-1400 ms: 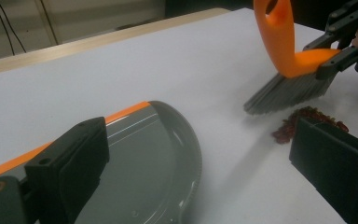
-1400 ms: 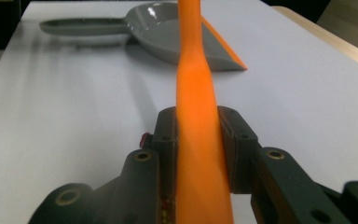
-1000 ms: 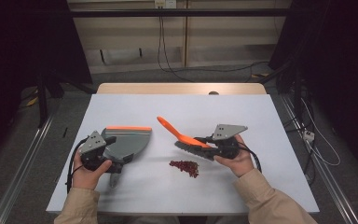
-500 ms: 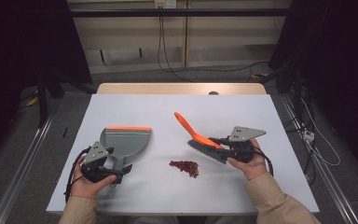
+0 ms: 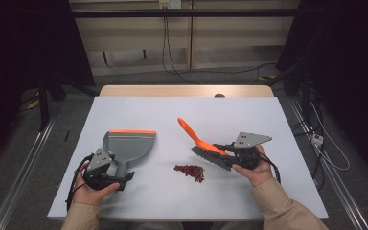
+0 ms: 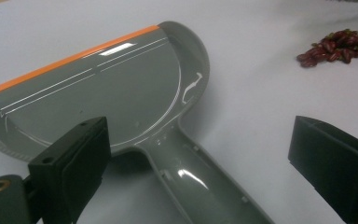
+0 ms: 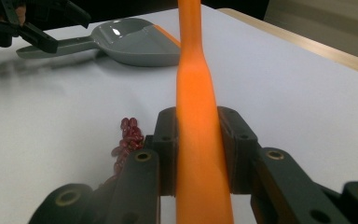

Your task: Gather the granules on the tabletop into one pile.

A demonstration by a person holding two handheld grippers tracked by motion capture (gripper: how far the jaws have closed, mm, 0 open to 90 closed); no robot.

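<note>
Right gripper (image 5: 230, 155) pinching orange brush (image 7: 196, 116) handle between jaws. Left gripper (image 5: 117, 178) jaws spread, astride dustpan (image 6: 121, 93) handle, not gripping. Beans (image 5: 189, 171) unswept on table, beyond both jaws. Sweeping likely ahead.

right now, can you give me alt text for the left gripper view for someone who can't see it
A grey dustpan with an orange front edge lies on a white table, its handle running down between the left claw's two open black jaws. A small pile of red beans sits on the table at the upper right.
</note>
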